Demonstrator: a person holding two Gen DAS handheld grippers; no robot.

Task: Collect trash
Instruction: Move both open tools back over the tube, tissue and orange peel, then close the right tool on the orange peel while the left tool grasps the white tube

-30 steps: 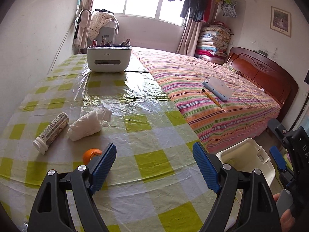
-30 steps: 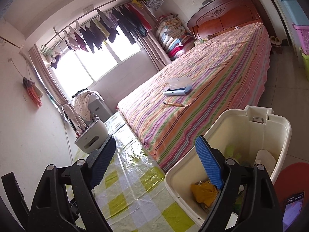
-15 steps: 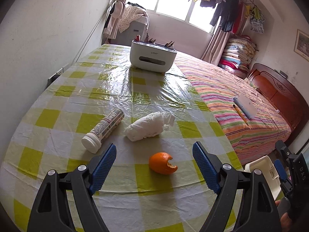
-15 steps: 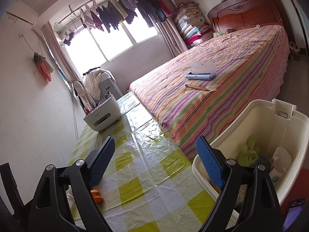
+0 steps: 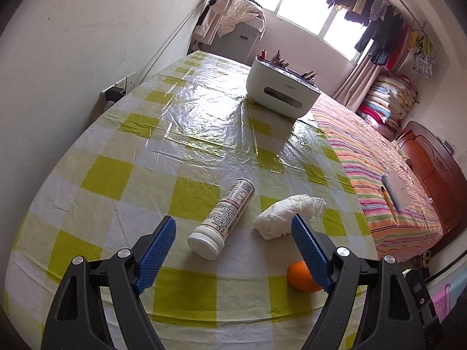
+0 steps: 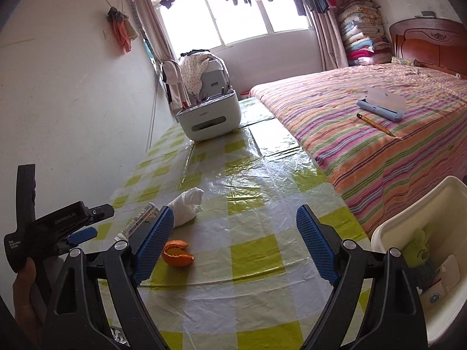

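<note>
Glossy crinkled plastic tablecloth (image 5: 204, 122)

Bright window (image 6: 242, 14) backlight; tablecloth (image 5: 204, 108) glare; dark fisheye corners

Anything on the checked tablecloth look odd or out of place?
Yes: a white bottle lies on its side, a crumpled tissue beside it, and a piece of orange peel nearer the table's edge. Nothing spilled.

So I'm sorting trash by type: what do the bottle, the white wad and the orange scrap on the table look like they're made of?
The bottle looks like smooth white plastic with a printed paper label and cap. The white wad seems thin crinkled plastic film or tissue; hard to tell. The orange scrap looks like citrus peel, matte and curled open.
</note>
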